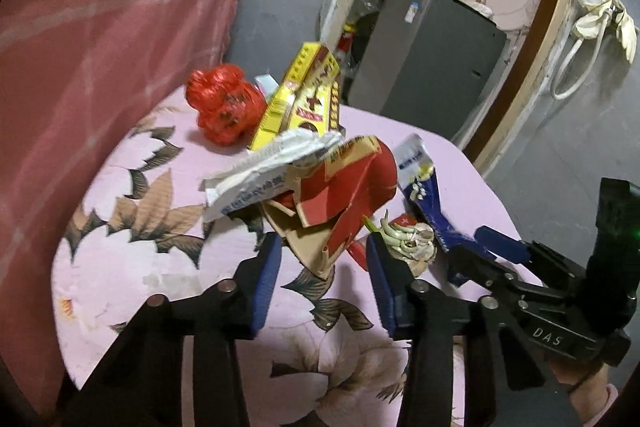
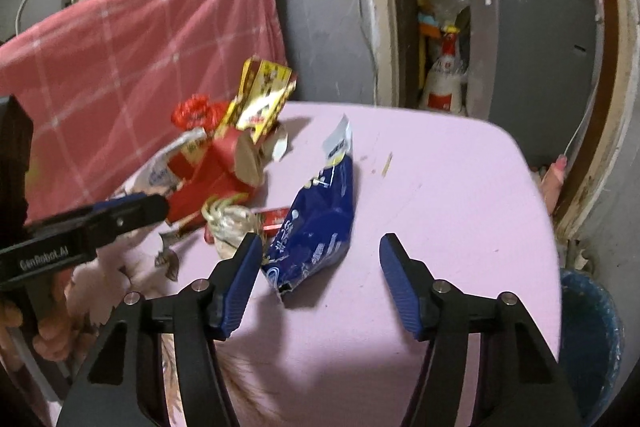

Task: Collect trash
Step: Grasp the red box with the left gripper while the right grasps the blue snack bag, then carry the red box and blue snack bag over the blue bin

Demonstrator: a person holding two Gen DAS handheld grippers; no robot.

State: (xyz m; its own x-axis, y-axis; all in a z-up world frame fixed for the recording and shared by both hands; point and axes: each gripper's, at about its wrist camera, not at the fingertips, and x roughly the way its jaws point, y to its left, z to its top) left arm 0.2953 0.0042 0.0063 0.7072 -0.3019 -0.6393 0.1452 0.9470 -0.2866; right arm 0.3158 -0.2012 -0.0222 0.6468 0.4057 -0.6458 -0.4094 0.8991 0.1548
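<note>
Blue pads frame what we see from both wrists. Our left gripper (image 1: pixel 322 263) stands part open above the pink flowered tabletop (image 1: pixel 120 267), its jaws apart with the lower tan corner of a torn red carton (image 1: pixel 344 195) reaching down between them; we cannot tell whether either pad touches it. Just beside the right pad lies a clump of pale vegetable scraps (image 1: pixel 408 239). Past the carton, a crumpled white wrapper (image 1: pixel 256 175) leans to the left, and beyond that stand a yellow box (image 1: pixel 300 99) and a red net bag (image 1: pixel 224 103), farthest from the gripper.

Our right gripper (image 2: pixel 318 259) is open too, wider, with nothing pressed between its pads. A blue snack bag (image 2: pixel 320 223) lies on the tabletop just ahead, its torn lower end between the fingertips and nearer the left one. To the left of that pad sit the vegetable scraps (image 2: pixel 232 223), then the red carton (image 2: pixel 212 167) further off. A blue bin (image 2: pixel 592 339) stands below the tabletop's edge, to the right of the gripper.
</note>
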